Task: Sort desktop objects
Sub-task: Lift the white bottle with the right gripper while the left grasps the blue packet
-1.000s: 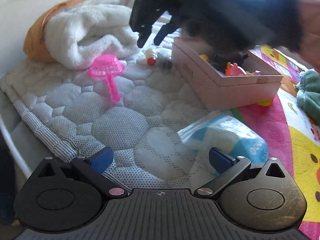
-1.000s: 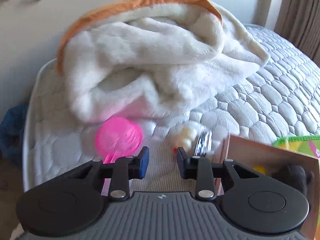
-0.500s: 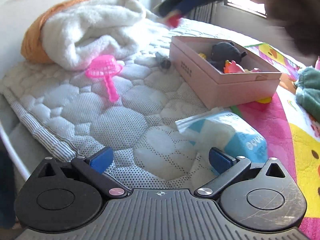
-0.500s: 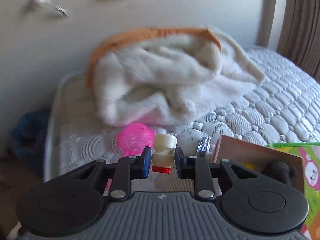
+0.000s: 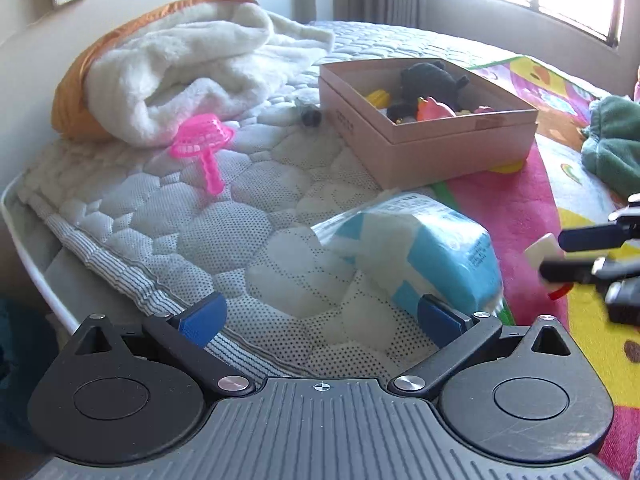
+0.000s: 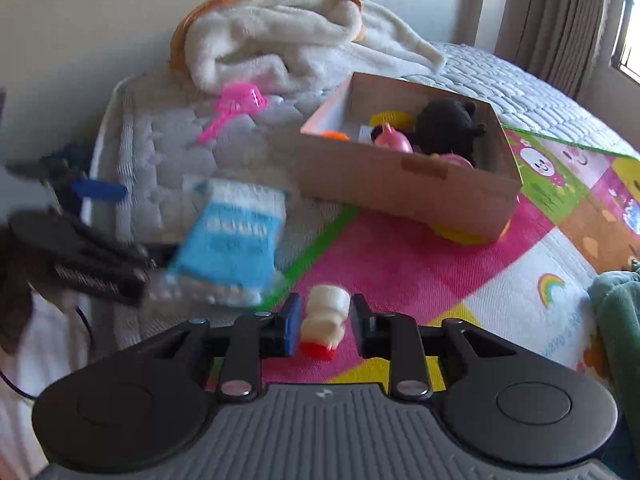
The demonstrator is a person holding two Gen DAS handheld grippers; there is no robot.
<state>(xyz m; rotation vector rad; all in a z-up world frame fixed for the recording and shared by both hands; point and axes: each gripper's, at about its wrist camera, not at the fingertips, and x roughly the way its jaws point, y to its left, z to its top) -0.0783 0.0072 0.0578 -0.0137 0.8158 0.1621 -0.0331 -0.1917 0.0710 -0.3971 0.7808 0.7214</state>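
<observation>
Quilted grey mattress (image 5: 248, 232) filled most of my left wrist view, with a white blanket (image 5: 188, 68) bunched at the upper left and a pink scoop (image 5: 202, 142) lying just below it. My left gripper (image 5: 320, 316) stood wide open with nothing between its pads, a blue-and-white pack (image 5: 420, 256) lying just beyond its right pad. A cardboard box (image 5: 436, 148) of toys sat at centre right. At the right edge my right gripper (image 5: 560, 256) showed, blurred, with a small bottle (image 5: 542, 250) between its fingers.

From my right wrist view, the right gripper (image 6: 325, 322) hung over the bright play mat (image 6: 420, 256), its jaws opening. The cream bottle (image 6: 323, 320), red cap towards me, sat between the pads, which were parting from it, with a gap at the right pad. Above it at upper centre sat the box (image 6: 400, 184), and the pack (image 6: 232, 240) lay at centre left.
</observation>
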